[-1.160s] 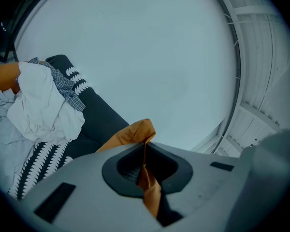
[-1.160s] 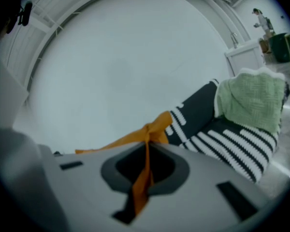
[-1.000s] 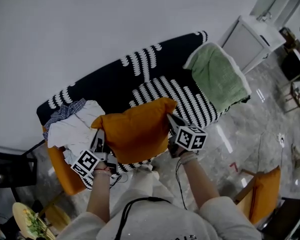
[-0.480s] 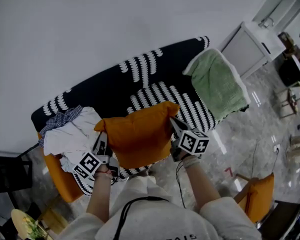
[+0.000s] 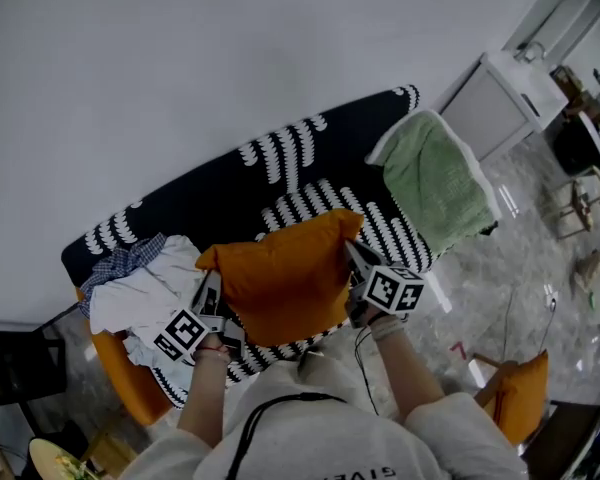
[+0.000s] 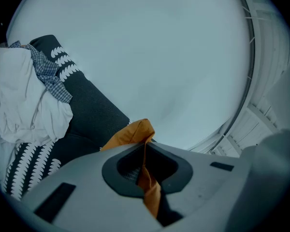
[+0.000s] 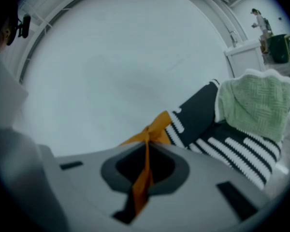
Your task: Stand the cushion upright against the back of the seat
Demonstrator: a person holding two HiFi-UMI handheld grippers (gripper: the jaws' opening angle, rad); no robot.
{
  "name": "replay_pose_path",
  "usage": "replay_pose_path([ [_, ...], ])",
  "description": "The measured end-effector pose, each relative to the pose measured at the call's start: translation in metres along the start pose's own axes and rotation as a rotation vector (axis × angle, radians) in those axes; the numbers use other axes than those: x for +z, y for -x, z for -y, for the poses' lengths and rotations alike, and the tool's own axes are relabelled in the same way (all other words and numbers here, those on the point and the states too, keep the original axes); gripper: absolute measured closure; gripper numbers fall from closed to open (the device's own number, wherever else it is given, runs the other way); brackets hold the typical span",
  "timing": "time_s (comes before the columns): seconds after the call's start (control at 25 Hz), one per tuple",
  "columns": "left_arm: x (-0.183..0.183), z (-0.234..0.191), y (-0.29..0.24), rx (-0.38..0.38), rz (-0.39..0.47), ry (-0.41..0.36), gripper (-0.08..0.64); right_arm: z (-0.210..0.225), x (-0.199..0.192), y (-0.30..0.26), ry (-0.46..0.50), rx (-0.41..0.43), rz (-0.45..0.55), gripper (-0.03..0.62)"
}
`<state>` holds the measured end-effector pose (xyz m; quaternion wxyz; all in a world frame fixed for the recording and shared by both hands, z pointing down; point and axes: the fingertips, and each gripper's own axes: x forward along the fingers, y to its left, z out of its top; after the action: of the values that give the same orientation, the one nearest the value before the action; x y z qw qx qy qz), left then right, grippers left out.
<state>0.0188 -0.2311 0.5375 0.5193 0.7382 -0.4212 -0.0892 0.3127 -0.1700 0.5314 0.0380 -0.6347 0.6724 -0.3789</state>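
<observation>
Head view, cushion: the orange cushion (image 5: 280, 283) is up over the sofa (image 5: 270, 183) seat, in front of the sofa's back.
Head view, grippers: the left gripper (image 5: 210, 286) pinches its left corner, and the right gripper (image 5: 352, 253) pinches its right corner.
Head view, sofa ends: clothes (image 5: 140, 293) lie on the left end, a green towel (image 5: 435, 183) on the right.
Left gripper view: jaws squeezed tight on orange cloth.
Right gripper view: jaws squeezed tight on orange cloth, with the sofa behind.

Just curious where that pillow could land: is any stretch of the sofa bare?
Yes: the striped seat between the white clothes pile and the green blanket is bare, as is the dark backrest behind it. The left end is crowded with clothes, and the blanket drapes the right end.
</observation>
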Motion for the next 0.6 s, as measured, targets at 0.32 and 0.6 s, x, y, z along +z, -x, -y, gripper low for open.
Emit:
replay_pose_path([
  [0.32,0.003,-0.001,-0.012,0.014,0.032,0.029,0.523,0.009,0.006,-0.019,-0.004,0.024,-0.032,0.569],
  [0.6,-0.001,0.005,-0.012,0.084,0.095,0.035,0.523,0.017,0.012,-0.034,-0.010,0.101,-0.081,0.569],
])
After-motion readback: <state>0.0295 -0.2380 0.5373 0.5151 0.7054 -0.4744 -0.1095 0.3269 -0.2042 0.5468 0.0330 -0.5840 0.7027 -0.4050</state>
